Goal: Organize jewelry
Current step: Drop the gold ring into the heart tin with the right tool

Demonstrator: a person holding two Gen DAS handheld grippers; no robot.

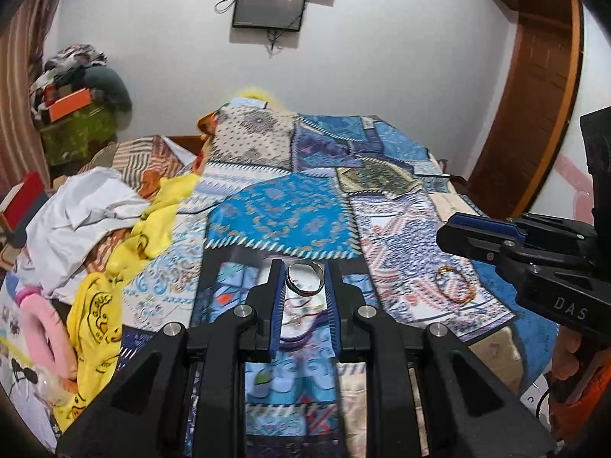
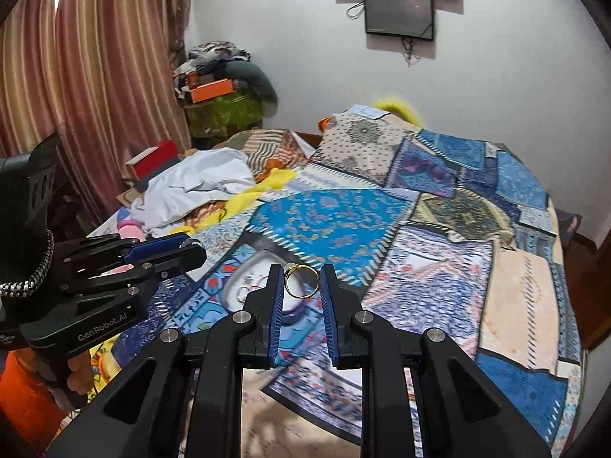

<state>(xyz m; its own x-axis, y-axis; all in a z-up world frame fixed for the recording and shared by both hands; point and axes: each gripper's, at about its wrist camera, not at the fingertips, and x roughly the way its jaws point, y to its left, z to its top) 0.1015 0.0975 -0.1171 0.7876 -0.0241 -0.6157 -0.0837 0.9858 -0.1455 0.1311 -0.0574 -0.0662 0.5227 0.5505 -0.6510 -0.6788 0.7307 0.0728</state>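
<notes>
My left gripper is shut on a silver bangle, held above the patchwork bedspread. Below it lies a clear tray with small jewelry. A beaded bracelet with a gold clasp lies on the bedspread to the right. My right gripper is shut on a gold ring, held above the bed. The tray shows in the right wrist view, left of and below the ring. The left gripper appears at the left in the right wrist view, and the right gripper at the right in the left wrist view.
A patchwork bedspread covers the bed. White and yellow clothes are piled on its left side. A red box, a stack of bags and curtains stand at the left. Screens hang on the wall.
</notes>
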